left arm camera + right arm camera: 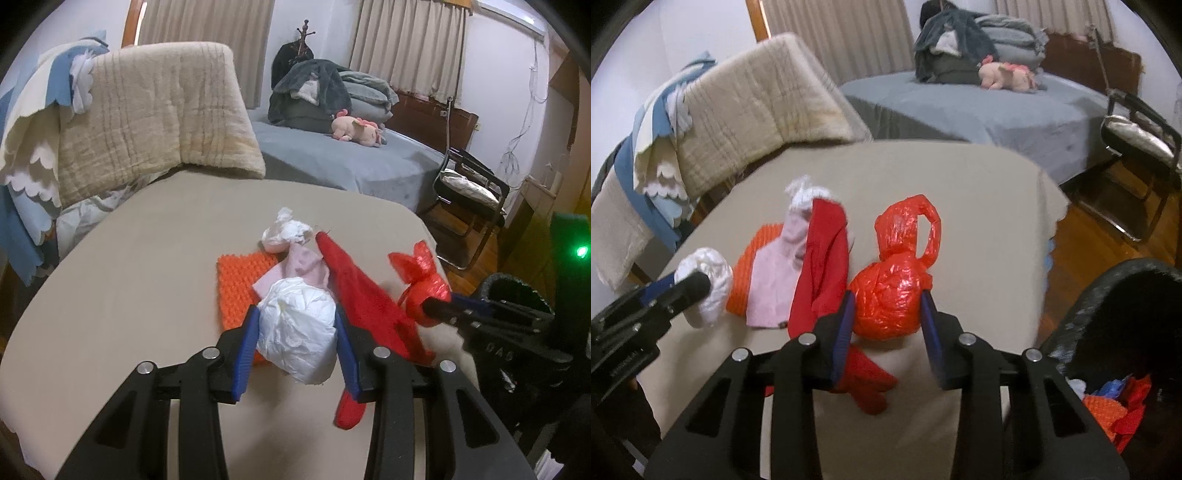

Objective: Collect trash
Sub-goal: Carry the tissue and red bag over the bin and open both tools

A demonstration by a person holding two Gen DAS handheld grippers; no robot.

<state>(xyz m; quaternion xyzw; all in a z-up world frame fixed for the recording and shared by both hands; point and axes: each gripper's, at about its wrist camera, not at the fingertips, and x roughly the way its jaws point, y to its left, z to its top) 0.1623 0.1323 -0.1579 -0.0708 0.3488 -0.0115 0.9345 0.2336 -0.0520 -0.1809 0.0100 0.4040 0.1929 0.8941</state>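
Bedroom clutter frames the scene: a grey bed [343, 162] with a pink plush toy [356, 129] at the back, a quilt-draped chair [155, 114] to the left, and in front a beige rounded table [129, 295] where the rubbish lies in one loose heap.

Both tools grip at once, probably so two pieces leave the table in a single trip. The left gripper [297, 334] has its blue pads pressed against either side of a crumpled white paper ball [295, 328], which bulges between them. The right gripper [886, 314] is clamped on a knotted red plastic bag [888, 295]; its tied handles stick up loose above the pads, so the grip sits on the fuller body, where it is less likely to slip. Whether either bundle is already off the table I cannot tell.

A black bin [1123, 332] stands just past the table's right edge, near the right gripper, and already shows orange, red and blue scraps inside, so I judge it to be the destination.

By count: two grippers, two held bundles, one bin. Left on the table are one orange knitted square [242, 284], one pale pink cloth [304, 266], one long red fabric piece [360, 291] and one smaller crumpled white tissue [286, 230] at the far end of the heap.
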